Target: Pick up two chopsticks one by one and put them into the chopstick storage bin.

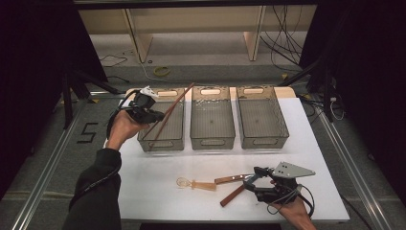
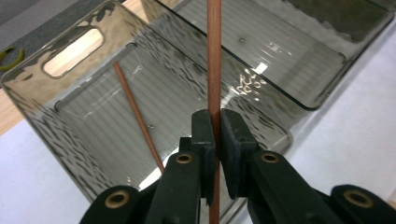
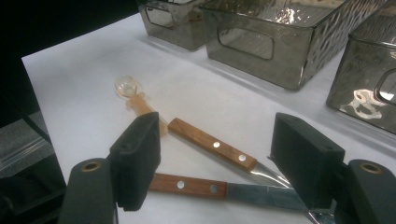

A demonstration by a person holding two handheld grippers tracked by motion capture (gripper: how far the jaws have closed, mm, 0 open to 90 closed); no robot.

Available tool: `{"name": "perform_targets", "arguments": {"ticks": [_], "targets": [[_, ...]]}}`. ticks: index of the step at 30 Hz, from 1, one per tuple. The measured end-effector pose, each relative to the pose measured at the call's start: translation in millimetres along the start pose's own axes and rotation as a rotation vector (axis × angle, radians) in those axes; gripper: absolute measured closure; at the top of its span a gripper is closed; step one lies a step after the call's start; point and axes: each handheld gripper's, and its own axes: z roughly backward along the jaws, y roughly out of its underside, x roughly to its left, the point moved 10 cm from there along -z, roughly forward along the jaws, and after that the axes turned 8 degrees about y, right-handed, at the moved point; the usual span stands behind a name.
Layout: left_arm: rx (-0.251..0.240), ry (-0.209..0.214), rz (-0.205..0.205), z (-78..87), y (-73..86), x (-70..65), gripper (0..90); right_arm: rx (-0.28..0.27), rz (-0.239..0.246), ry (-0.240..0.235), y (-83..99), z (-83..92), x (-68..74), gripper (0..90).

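Note:
My left gripper (image 1: 159, 115) hangs over the left smoky bin (image 1: 161, 144) and is shut on a thin brown stick (image 1: 185, 93). In the left gripper view the pads (image 2: 203, 128) pinch that stick (image 2: 214, 60), which runs upright. A second stick (image 2: 137, 114) lies slanted inside the bin (image 2: 32, 100). My right gripper (image 1: 250, 181) sits low near the front edge, open, with its jaws (image 3: 217, 133) wide over two wooden-handled knives (image 3: 212, 144) (image 3: 187, 184). A clear spoon with an amber handle (image 1: 191, 184) (image 3: 127, 87) lies just left of the knives.
Three smoky plastic bins stand in a row at the back of the white table top (image 1: 158, 191): the left one, a middle one (image 1: 212, 142) and a right one (image 1: 262, 141). Cables lie on the floor behind the table.

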Motion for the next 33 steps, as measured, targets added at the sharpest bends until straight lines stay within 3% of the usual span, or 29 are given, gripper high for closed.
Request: {"name": "perform_targets", "arguments": {"ticks": [6, 15, 23, 33], "targets": [[-0.004, -0.009, 0.018, -2.1, -1.6, 7.0, 83.9, -0.001, 0.002, 0.0, -0.2, -0.2, 0.2, 33.8], [-0.025, -0.012, 0.078, -11.5, -2.3, 19.8, 83.9, -0.002, 0.002, -0.001, -0.2, -0.1, 0.4, 33.8], [-0.023, -0.017, 0.136, -18.7, 2.9, 33.4, 83.9, -0.001, 0.001, -0.002, -0.2, 0.0, 0.7, 33.8], [-0.014, -0.026, 0.173, -30.4, 12.9, 40.5, 83.8, -0.001, 0.002, -0.005, -0.1, -0.4, 1.2, 33.8]]}}
